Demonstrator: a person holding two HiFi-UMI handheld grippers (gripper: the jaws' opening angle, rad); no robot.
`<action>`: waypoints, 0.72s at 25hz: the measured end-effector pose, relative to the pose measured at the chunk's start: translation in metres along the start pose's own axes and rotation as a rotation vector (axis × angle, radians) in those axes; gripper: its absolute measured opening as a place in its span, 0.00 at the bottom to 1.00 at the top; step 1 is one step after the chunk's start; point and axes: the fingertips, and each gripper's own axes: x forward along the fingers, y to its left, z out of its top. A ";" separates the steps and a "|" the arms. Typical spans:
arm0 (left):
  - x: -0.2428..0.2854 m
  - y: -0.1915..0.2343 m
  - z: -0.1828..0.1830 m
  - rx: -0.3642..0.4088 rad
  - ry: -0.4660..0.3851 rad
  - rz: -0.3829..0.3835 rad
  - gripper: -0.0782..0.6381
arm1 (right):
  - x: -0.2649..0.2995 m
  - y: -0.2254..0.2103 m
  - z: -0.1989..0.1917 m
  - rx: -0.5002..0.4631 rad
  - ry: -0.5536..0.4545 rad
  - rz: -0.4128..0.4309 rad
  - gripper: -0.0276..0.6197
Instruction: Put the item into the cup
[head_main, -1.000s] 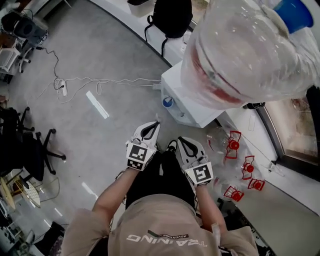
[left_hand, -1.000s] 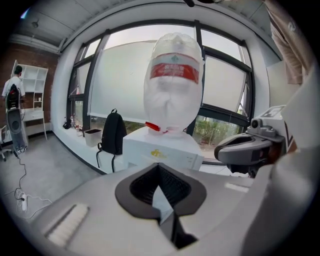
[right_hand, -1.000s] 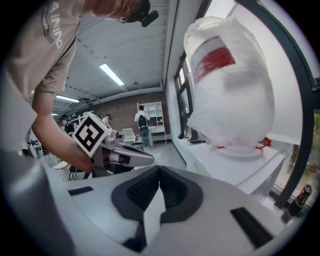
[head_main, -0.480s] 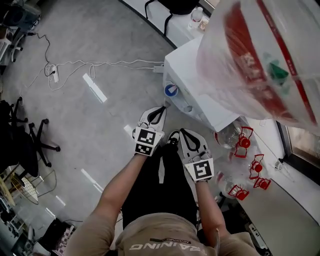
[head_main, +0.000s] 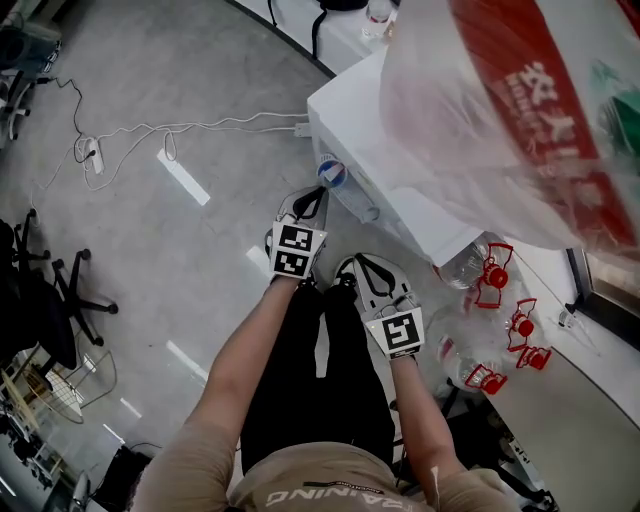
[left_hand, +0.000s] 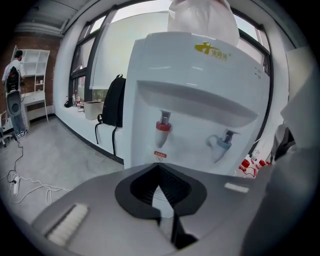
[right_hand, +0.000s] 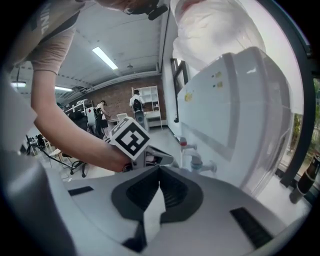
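Over grey floor (head_main: 150, 260), near dispenser (head_main: 365, 130): left hand-held gripper (head_main: 311, 200).

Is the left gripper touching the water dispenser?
Apart. The left gripper view shows the dispenser whole, standing clear beyond the left gripper, its jaws shut.

The grey polished floor (head_main: 170, 250) carries a white water dispenser (head_main: 400, 190), which stands on it at the upper right. From the dispenser's far left corner a white cable (head_main: 200, 128) snakes away across the floor to a power strip (head_main: 93, 152) well to the left. Farther left of the dispenser stands a black office chair (head_main: 60, 310). Just to the dispenser's right lie clear empty water jugs with red caps (head_main: 492, 274)
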 end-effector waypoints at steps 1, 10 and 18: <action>0.006 0.001 -0.002 0.003 0.008 -0.001 0.12 | 0.001 0.001 -0.001 -0.010 0.005 0.007 0.06; 0.043 0.007 -0.010 -0.005 0.057 -0.004 0.12 | 0.004 -0.002 0.001 -0.047 0.011 0.008 0.06; 0.061 0.008 -0.020 -0.007 0.093 -0.002 0.12 | 0.005 -0.008 -0.006 -0.007 0.011 -0.011 0.06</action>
